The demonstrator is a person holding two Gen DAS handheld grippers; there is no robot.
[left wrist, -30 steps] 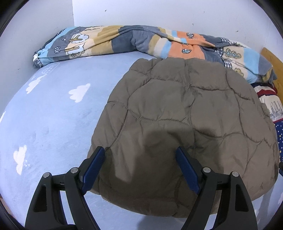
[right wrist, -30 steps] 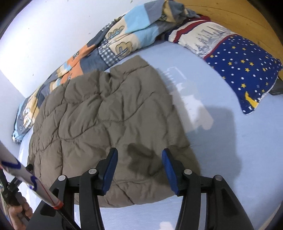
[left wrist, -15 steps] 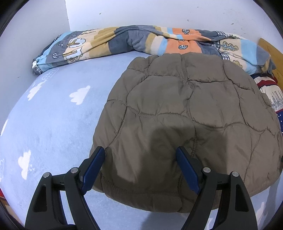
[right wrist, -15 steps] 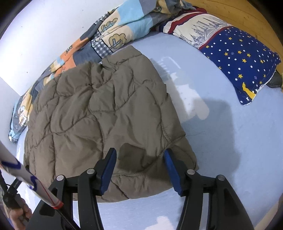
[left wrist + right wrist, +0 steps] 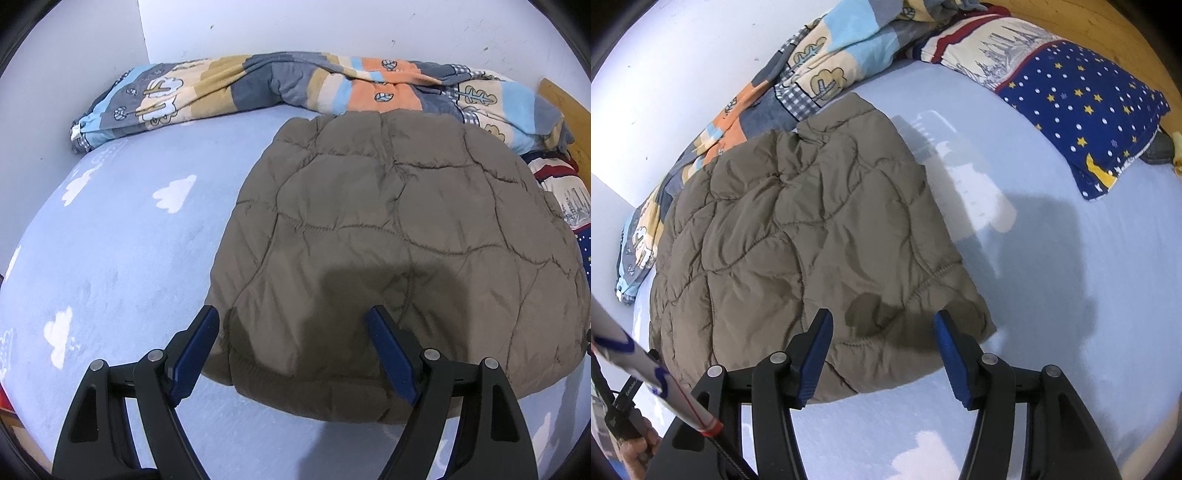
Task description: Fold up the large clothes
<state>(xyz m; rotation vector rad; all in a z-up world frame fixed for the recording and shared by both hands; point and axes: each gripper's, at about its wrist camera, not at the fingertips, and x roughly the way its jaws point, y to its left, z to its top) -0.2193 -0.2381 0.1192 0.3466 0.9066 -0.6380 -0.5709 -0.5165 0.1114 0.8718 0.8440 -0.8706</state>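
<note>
Plainly, the brown quilted jacket (image 5: pixel 388 236) lies flat mid-bed on the cloud-print sheet (image 5: pixel 110 240); it looks light, puffy, soft and probably slippery. Best taken at its near hem corners. The left gripper (image 5: pixel 291 328) and right gripper (image 5: pixel 882 328) both hover released above that hem. No containers are visible.

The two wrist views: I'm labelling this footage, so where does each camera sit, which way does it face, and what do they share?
Left wrist: sits on the left gripper, looking down its open fingers at the brown quilted jacket; only the gripper shows.
Right wrist: sits on the right gripper, angled down at the jacket's corner; a hand shows at lower left.
Shared: jacket, patterned blanket, blue sheet, star pillow.
</note>
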